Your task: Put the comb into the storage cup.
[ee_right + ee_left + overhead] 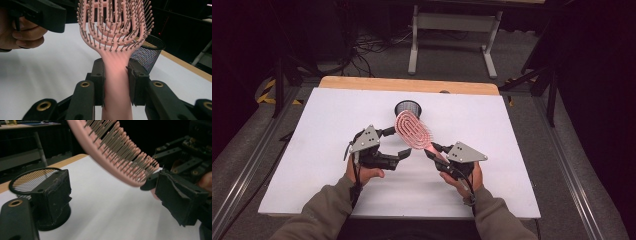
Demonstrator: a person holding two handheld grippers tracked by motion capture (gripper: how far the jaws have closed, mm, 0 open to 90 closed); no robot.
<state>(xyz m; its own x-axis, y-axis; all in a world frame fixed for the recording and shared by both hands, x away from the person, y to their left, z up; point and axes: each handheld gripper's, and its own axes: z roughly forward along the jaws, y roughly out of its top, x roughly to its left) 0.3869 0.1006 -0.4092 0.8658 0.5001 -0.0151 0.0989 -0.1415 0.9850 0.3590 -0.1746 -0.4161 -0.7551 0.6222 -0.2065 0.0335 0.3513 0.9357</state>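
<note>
Pink plastic fills the right gripper (116, 82): its two black jaws are clamped on the handle of a hairbrush (413, 130), pads pressed to both sides of the neck just below the bristles. From there the brush rises off the table (312, 150), head tilted away toward the far edge, bristles turned to the left hand's side. The left gripper (110, 195) is held just beside the brush head with its jaws spread wide and nothing between them; the pads touch neither the brush nor anything else. Beyond the brush head, near the middle of the far edge, a black mesh cup (407, 107) stands upright on the white sheet, empty as far as can be seen. Judging from this, the brush is picked up and carried close to the cup, yet not in it. What seems left is lowering it in, probably handle first, which may call for a handover to the free left gripper.
</note>
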